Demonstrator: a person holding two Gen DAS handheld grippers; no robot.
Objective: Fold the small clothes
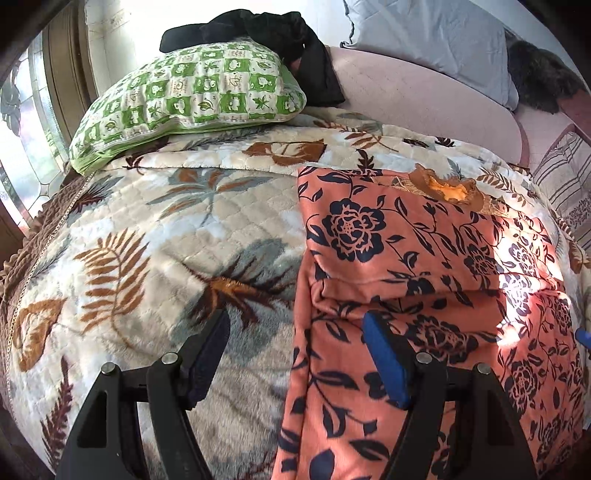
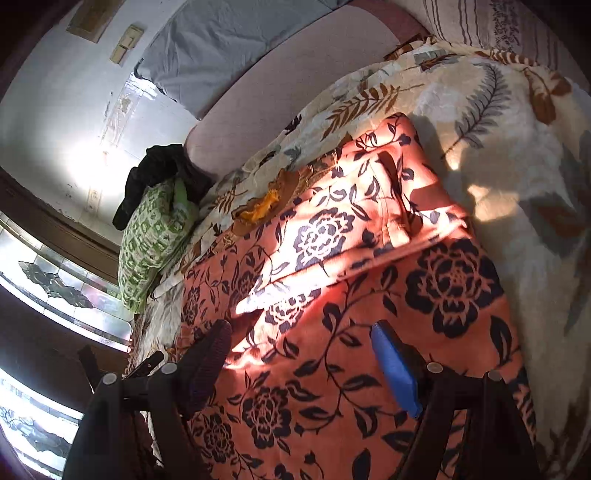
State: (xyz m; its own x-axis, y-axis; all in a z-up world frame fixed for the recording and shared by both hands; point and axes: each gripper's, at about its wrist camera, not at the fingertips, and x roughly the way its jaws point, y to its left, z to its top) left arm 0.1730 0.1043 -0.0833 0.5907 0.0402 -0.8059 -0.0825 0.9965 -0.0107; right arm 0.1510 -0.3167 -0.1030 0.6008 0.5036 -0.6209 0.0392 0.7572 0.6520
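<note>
An orange garment with a dark blue flower print [image 1: 424,266] lies on the leaf-patterned blanket [image 1: 166,229], with a folded layer across its near part. My left gripper [image 1: 295,325] is open just above the garment's left edge, one finger over the blanket and one over the cloth, holding nothing. In the right wrist view the same garment [image 2: 369,277] fills the middle. My right gripper [image 2: 301,332] is open over the garment's near end and holds nothing. The blue tip of the right gripper [image 1: 583,336] shows at the left wrist view's right edge.
A green-and-white pillow [image 1: 192,99] lies at the back left with a black cloth [image 1: 258,29] on it. A pink bolster [image 1: 424,99] and a grey pillow [image 1: 436,37] lie behind. A window is on the left. The blanket [image 2: 517,155] lies right of the garment.
</note>
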